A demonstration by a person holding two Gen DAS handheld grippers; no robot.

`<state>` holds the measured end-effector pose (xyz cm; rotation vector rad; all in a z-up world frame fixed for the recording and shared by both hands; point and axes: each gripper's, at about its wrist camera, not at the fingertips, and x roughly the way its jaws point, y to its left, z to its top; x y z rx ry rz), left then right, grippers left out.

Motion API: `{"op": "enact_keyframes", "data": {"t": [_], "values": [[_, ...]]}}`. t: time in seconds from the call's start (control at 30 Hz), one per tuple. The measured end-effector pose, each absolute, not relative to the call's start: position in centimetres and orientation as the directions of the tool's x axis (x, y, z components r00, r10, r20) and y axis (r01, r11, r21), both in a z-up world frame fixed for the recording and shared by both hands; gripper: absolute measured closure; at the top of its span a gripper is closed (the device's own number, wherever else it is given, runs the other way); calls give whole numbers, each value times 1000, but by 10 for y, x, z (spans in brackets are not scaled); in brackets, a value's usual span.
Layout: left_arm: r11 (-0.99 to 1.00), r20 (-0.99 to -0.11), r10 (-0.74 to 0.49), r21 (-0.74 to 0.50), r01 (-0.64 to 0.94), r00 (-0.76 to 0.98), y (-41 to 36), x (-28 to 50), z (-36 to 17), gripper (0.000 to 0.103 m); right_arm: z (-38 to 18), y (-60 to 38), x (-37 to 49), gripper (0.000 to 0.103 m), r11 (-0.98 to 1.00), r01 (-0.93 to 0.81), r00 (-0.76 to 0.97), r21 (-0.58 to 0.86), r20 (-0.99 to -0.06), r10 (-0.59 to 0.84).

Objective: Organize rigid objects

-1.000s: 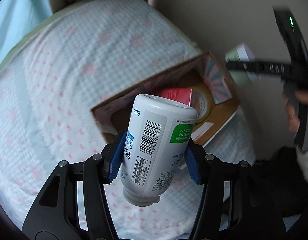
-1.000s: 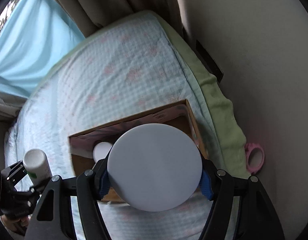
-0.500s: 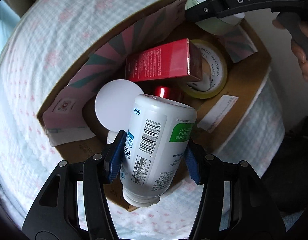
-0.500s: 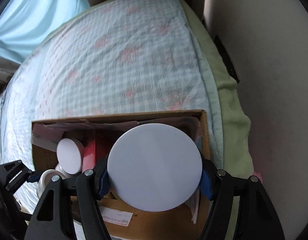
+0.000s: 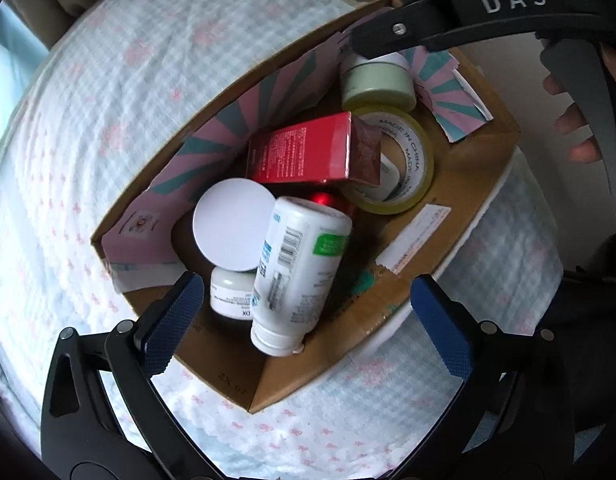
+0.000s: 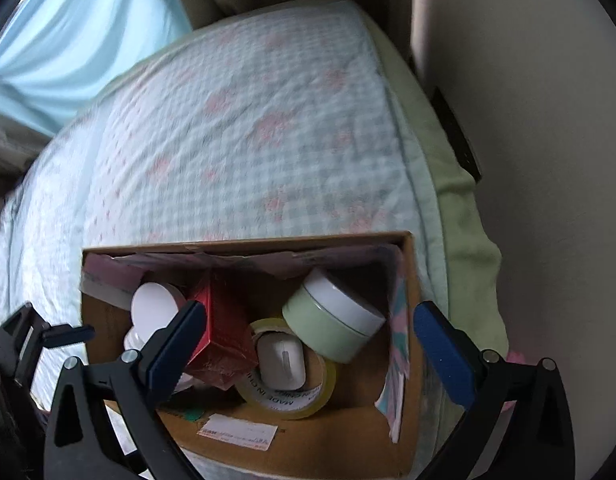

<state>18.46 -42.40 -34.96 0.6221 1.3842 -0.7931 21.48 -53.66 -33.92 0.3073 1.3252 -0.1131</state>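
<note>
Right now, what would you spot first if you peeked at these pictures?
The open cardboard box on the checked bedspread, crammed with things. A white bottle lies at its near end between the open left gripper fingers, and a red carton leans on a tape roll. A pale green jar sits tilted in the far corner.

White bottle (image 5: pixel 300 272) and green jar (image 6: pixel 333 316) tilted inside cardboard box (image 5: pixel 423 280).
</note>
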Motion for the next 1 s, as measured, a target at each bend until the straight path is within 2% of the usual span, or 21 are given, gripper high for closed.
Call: {"op": "enact_keyframes", "data": {"t": [0.33, 0.5, 0.7, 0.83, 1.0], "values": [[612, -987, -154, -61, 789, 43, -399, 169, -321, 0, -316, -533, 192, 0, 941, 310, 245, 137, -968, 61], [628, -978, -193, -65, 775, 75, -380, 162, -295, 0, -285, -519, 182, 0, 943, 307, 278, 127, -960, 39], [677, -956, -258, -74, 733, 142, -334, 153, -240, 0, -218, -479, 163, 0, 963, 251, 353, 99, -936, 4], [761, -933, -300, -109, 639, 198, -275, 150, -186, 0, -158, -432, 146, 0, 971, 211, 427, 115, -904, 14], [863, -858, -305, -67, 500, 413, -189, 137, -103, 0, -76, -356, 123, 0, 986, 135, 565, 96, -825, 3]]}}
